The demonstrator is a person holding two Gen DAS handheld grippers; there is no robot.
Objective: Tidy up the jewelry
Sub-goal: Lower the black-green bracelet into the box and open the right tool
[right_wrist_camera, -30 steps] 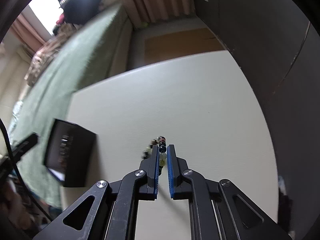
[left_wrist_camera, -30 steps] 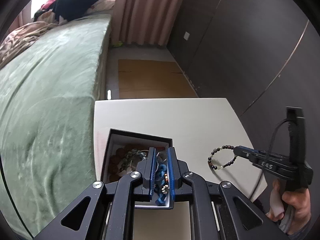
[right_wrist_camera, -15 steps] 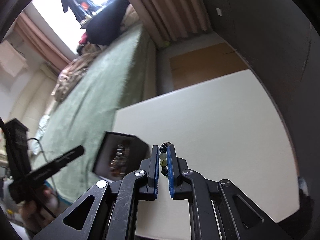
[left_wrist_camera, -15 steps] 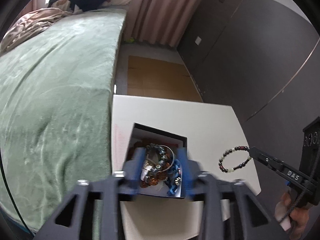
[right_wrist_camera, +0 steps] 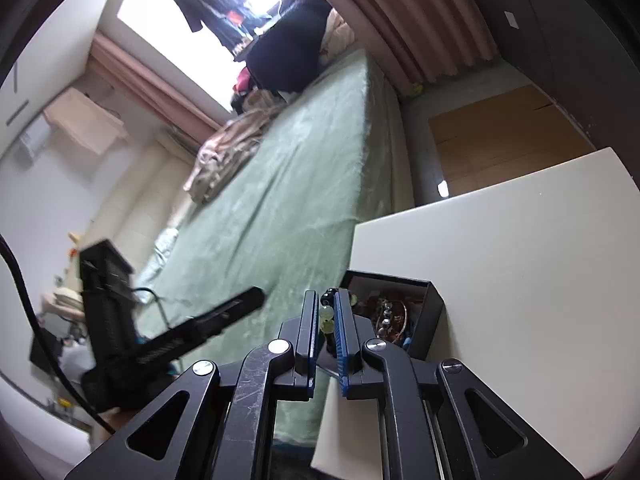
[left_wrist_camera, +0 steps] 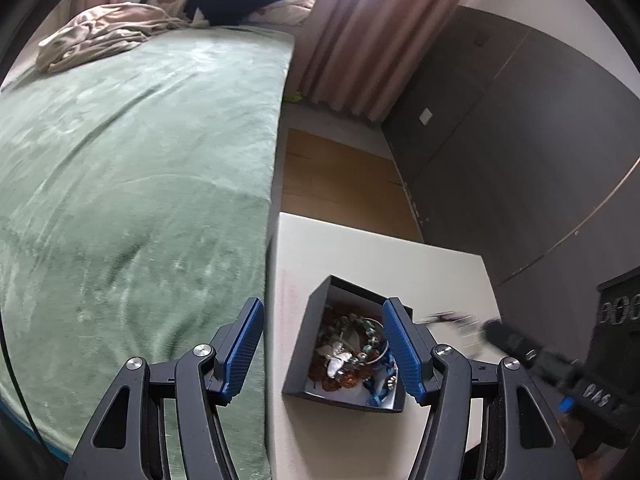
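The left gripper (left_wrist_camera: 322, 350) stands nearest in its own view, its blue-padded jaws spread wide with nothing between them; they have just been opening. Just beyond its right finger sits the black jewelry box (left_wrist_camera: 298, 350) on the white table (left_wrist_camera: 360, 248), close to the table's left edge, open-topped and filled with a tangle of bracelets and beads (left_wrist_camera: 348, 354). To the right of the box the right gripper (left_wrist_camera: 486, 326) reaches in, blurred, with a beaded bracelet (left_wrist_camera: 450, 317) dangling at its tip above the table.

In the right wrist view, the right gripper (right_wrist_camera: 325, 322) has its jaws narrowly parted, having just been opening, and the beaded bracelet (right_wrist_camera: 327, 312) is between the pads; whether they press on it I cannot tell. The box (right_wrist_camera: 434, 316) lies just beyond. Left of the table runs a bed with a green blanket (left_wrist_camera: 132, 168), and farther off hang pink curtains (left_wrist_camera: 368, 36).
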